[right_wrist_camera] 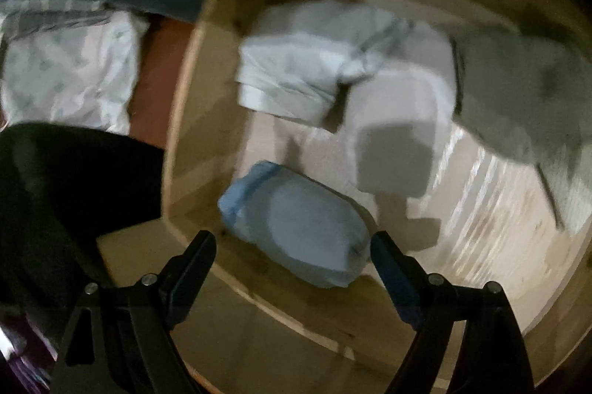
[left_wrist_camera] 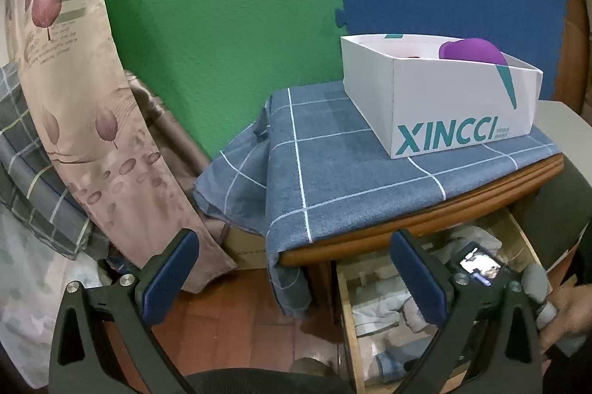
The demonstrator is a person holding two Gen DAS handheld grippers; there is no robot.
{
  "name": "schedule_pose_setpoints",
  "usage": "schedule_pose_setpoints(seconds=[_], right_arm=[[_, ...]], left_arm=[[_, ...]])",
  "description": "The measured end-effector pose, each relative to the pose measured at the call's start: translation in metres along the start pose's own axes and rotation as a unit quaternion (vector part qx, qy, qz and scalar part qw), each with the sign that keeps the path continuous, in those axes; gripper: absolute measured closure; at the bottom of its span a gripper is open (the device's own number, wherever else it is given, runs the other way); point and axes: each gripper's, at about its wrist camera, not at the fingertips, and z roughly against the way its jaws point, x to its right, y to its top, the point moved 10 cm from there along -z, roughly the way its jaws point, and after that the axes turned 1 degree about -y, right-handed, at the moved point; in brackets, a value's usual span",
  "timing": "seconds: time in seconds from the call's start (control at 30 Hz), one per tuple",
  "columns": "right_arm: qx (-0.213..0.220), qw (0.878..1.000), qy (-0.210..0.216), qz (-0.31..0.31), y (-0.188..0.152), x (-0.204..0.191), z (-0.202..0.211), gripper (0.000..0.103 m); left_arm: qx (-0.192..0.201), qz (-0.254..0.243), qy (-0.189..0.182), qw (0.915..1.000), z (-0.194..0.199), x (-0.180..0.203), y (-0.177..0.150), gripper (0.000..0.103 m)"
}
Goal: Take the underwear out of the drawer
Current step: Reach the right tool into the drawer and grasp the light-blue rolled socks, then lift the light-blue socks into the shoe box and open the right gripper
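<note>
My right claw (right_wrist_camera: 292, 257) stands wide and holds nothing, pointing steeply down into the open drawer (right_wrist_camera: 185, 120), with the rolled pale blue underwear (right_wrist_camera: 296, 224) lying just beyond the tips, near the drawer's front left corner. Neither pad touches it yet, as far as the blurred view lets me judge. Farther back in the drawer lie a folded whitish garment (right_wrist_camera: 296, 68) and, to the right, a grey one (right_wrist_camera: 518, 98), both apart from the blue roll. To do this well I would bring the pads down either side of the roll across its narrow width, keep clear of the front wall of the drawer so a finger does not catch on the wood, and close only once the cloth sits well between the pads, so that the bundle comes up whole rather than unrolling. My left claw (left_wrist_camera: 296, 286) is also wide and empty, held off to the left of the drawer above the floor, where it is out of the way. Beyond it, on the worktop (left_wrist_camera: 444, 216) under a blue checked cloth (left_wrist_camera: 333, 172), stands a white box (left_wrist_camera: 444, 105) with something purple (left_wrist_camera: 470, 51) in it, probably where the underwear goes.
</note>
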Motion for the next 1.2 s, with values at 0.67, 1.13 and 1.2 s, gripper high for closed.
schedule_pose_setpoints(seconds=[0.67,1.13,1.2], right_arm=[[-0.071,0.995,-0.064,-0.008,0.009,-0.004,-0.044,0.025],[0.031,0.996,-0.025,0.077,0.0,-0.007,0.001,0.052],[0.046,0.996,-0.022,0.079,-0.003,-0.004,0.01,0.052]], left_arm=[[0.006,0.002,-0.003,1.0,0.002,0.0,0.002,0.001],[0.004,0.008,0.006,0.9999,0.0,0.001,0.001,0.001],[0.004,0.006,0.007,0.9999,-0.001,0.001,0.001,0.001]])
